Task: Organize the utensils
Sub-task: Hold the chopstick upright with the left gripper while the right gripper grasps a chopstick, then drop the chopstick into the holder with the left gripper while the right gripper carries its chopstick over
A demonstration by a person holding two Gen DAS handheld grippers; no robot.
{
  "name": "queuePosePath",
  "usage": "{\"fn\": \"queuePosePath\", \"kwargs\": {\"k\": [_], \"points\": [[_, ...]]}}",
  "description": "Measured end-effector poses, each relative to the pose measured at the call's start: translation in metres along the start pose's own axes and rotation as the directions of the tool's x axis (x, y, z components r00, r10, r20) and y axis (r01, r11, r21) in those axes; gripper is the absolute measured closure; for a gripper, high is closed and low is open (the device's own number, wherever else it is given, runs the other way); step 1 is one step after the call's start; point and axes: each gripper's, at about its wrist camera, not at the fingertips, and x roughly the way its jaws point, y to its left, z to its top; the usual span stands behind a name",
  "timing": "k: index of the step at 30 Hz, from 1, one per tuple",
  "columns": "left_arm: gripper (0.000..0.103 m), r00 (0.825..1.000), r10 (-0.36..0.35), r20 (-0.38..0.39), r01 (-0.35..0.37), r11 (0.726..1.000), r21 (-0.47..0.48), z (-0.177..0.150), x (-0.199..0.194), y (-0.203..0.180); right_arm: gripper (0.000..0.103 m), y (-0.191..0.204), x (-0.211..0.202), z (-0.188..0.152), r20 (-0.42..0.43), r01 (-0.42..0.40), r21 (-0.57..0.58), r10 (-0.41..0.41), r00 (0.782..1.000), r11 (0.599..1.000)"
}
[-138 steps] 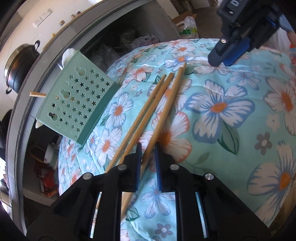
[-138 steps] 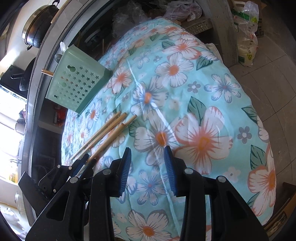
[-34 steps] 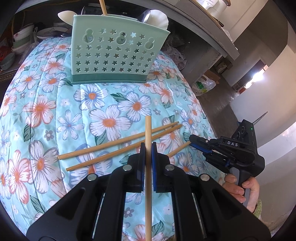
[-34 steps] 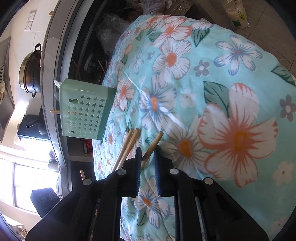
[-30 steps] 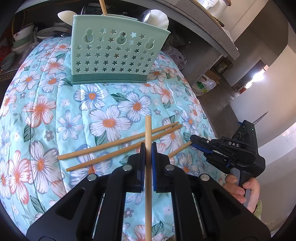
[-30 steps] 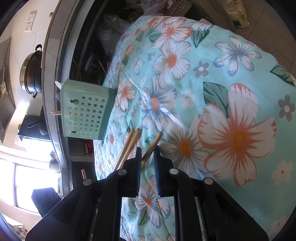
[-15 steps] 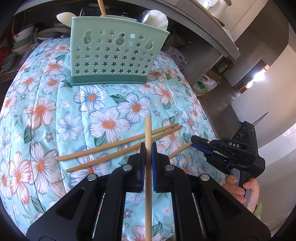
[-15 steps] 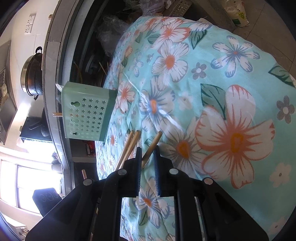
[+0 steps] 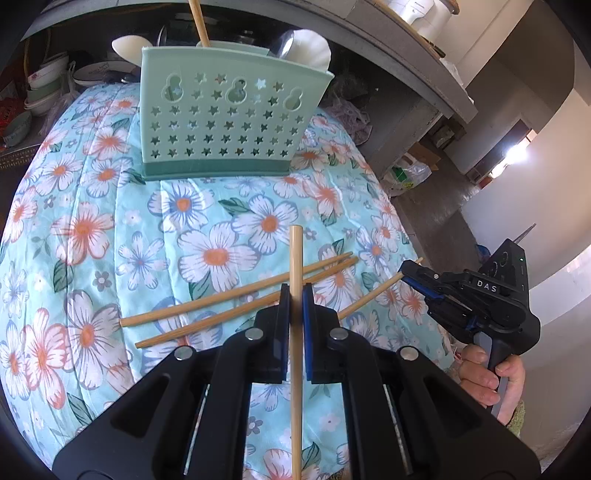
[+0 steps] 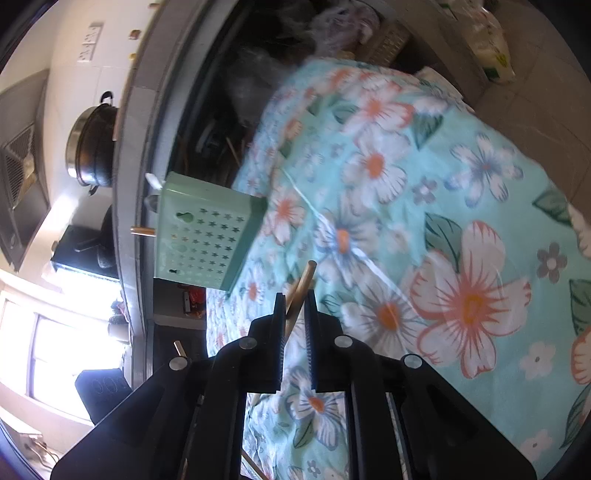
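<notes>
Left hand-held gripper [image 9: 294, 295]: jaws narrow, clamped on one chopstick [image 9: 296, 258]. The stick runs straight along the gripper's line, one end poking out past the fingertips, the rest passing back between the fingers toward the camera. It is held clear above the floral cloth [image 9: 92, 229].

Right hand-held gripper [image 10: 295, 306]: jaws narrow, just been closing, with a second chopstick [image 10: 304, 280] between the pads. From the right wrist view the stick sits tilted across the gap, its blunt end just beyond the fingertips. In the left wrist view the same stick [image 9: 369, 299] slants from the right gripper [image 9: 410, 269] down and left behind the left gripper's fingers; its far end is hidden. A hand [image 9: 487, 380] grips the right gripper's handle.

Loose pair of chopsticks [image 9: 236, 299]: lying on the cloth side by side, nearly parallel, crossing behind the left gripper's held stick, apart from both grippers.

Green holder [image 9: 229, 122]: upright at the far edge of the cloth, star-punched wall facing the left gripper, well apart from it. Already contains one chopstick [image 9: 199, 22] standing up and white spoons [image 9: 306, 48].

Right wrist view is motion-blurred.
</notes>
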Motion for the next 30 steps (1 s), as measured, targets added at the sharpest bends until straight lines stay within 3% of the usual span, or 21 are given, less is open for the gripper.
{"fn": "queuePosePath", "kwargs": {"k": [14,24,30], "points": [[0.098,0.991,-0.056,0.121,0.052,0.998,0.038,0.025,-0.057,-0.015,0.096,0.048,-0.033,0.009,0.053,-0.067,-0.156,0.076,0.996,0.985],[0.098,0.971,-0.109,0.211,0.113,0.994,-0.004,0.050,-0.092,-0.008,0.096,0.062,-0.043,0.017,0.043,-0.147,-0.164,0.156,0.987,0.975],[0.098,0.958,-0.059,0.280,0.070,0.997,-0.031,0.067,-0.105,0.003,0.096,0.062,-0.047,0.024,0.047,-0.168,-0.156,0.177,0.983,0.973]]}}
